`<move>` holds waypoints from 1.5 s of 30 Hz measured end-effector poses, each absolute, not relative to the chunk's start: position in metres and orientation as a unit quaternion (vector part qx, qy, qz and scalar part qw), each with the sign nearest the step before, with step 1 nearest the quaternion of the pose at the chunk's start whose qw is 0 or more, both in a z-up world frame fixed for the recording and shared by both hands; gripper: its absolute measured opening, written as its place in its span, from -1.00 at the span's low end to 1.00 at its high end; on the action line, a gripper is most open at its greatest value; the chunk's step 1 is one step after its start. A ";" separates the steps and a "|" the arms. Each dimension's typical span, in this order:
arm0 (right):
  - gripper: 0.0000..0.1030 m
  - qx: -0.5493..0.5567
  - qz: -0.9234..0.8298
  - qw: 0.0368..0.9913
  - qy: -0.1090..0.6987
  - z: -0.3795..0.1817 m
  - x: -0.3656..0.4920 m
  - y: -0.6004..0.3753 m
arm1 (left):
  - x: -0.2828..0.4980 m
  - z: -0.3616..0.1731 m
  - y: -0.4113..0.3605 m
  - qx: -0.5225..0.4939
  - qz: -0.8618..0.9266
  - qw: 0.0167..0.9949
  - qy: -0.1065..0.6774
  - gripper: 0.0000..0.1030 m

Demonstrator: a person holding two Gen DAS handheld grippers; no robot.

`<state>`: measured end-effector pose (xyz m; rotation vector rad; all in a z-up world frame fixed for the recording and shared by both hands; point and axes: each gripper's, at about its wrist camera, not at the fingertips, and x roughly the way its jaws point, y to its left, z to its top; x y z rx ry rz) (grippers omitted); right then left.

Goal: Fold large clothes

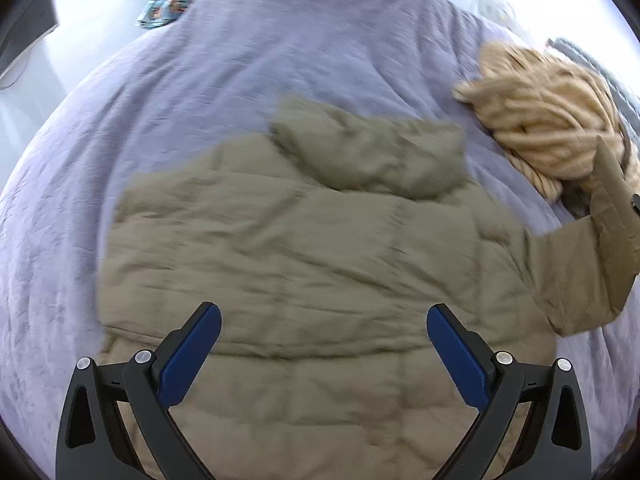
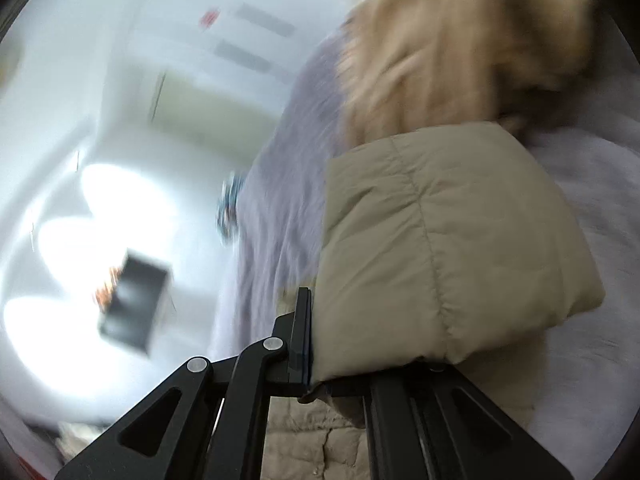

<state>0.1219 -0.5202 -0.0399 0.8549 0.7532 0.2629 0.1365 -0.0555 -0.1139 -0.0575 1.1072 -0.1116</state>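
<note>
- Left wrist view gives me the khaki padded jacket [image 1: 304, 248] lying spread on the lavender bedspread [image 1: 240, 60], hood [image 1: 372, 152] toward the far side of the bed.
- My left gripper [image 1: 324, 332] hangs released above the jacket's near part, its blue pads [image 1: 188, 356] spread wide with only fabric showing between them; I cannot tell whether they touch the cloth.
- At the right of that view, one sleeve [image 1: 600, 248] is lifted off the bedspread, rising toward the frame edge.
- Beyond the sleeve I see a tan ribbed knit garment [image 1: 548, 112] bunched on the bed, well apart from the hood.
- A patterned blue item [image 1: 176, 0] sits at the bed's far left edge; it is too small for me to identify.
- Right wrist view is heavily blurred, but my right gripper [image 2: 340, 344] is clenched on the sleeve [image 2: 452, 240]: the cuff bulges out past the left finger [image 2: 302, 336], and the other finger is hidden under the fabric.
- Behind the gripped sleeve I see the tan knit [image 2: 460, 40] and the lavender cover [image 2: 280, 200].
- A dark box-like object [image 2: 136, 308] stands on the bright floor, left.
</note>
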 end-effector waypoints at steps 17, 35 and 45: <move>-0.75 0.320 0.078 0.769 0.548 -0.184 0.152 -0.373 | 0.144 -0.162 0.011 -0.074 -0.049 0.837 0.540 1.00; -0.83 0.438 0.049 0.779 0.446 -0.124 0.134 -0.420 | 0.159 -0.143 0.041 -0.138 -0.098 0.851 0.498 0.95; -0.23 0.208 0.177 0.772 0.575 -0.133 0.147 -0.261 | 0.164 -0.145 0.062 -0.242 -0.166 0.809 0.509 0.95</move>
